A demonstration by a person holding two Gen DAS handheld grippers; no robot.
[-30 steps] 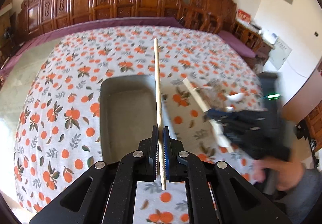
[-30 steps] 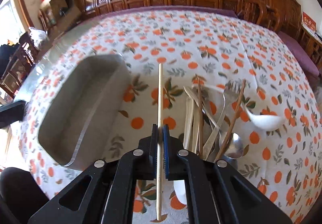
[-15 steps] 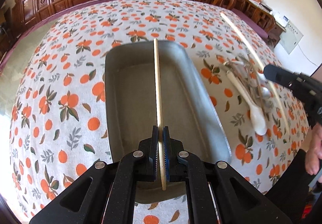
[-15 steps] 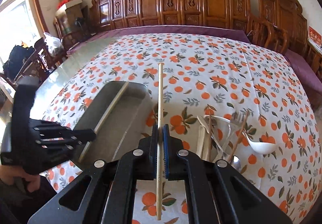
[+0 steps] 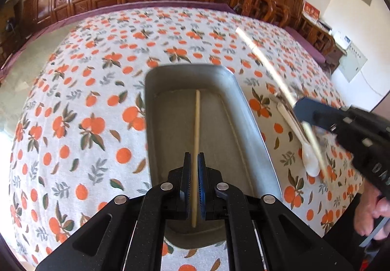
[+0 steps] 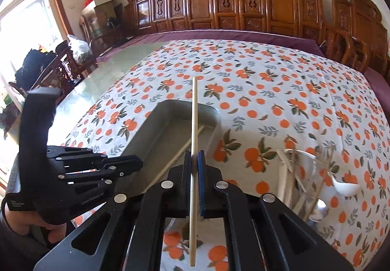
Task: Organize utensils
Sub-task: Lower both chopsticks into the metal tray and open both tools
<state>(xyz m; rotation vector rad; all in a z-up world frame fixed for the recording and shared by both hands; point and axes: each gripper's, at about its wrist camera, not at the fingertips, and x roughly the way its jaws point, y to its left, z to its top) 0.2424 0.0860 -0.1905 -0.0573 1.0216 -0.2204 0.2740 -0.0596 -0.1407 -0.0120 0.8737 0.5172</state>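
My left gripper [image 5: 194,161] is shut on a pale wooden chopstick [image 5: 196,124], which points down into the long grey metal tray [image 5: 253,129]. Whether its tip touches the tray floor is unclear. My right gripper [image 6: 194,159] is shut on a second chopstick [image 6: 193,112] and hovers above the tray's [image 6: 146,139] near right side. In the right wrist view the left gripper [image 6: 140,163] comes in from the left, its chopstick [image 6: 180,151] slanting into the tray. In the left wrist view the right gripper [image 5: 298,107] is blurred at the right.
A pile of utensils lies right of the tray on the orange-print tablecloth [image 6: 268,90]: a clear glass [image 6: 307,168], wooden sticks, a white spoon [image 6: 346,188] and a metal spoon [image 6: 316,210]. Carved wooden chairs [image 6: 243,7] line the table's far side.
The left gripper sank with its chopstick from above the tray's edge down into the tray. The right gripper rose off the utensil pile and swung left toward the tray, carrying its chopstick.
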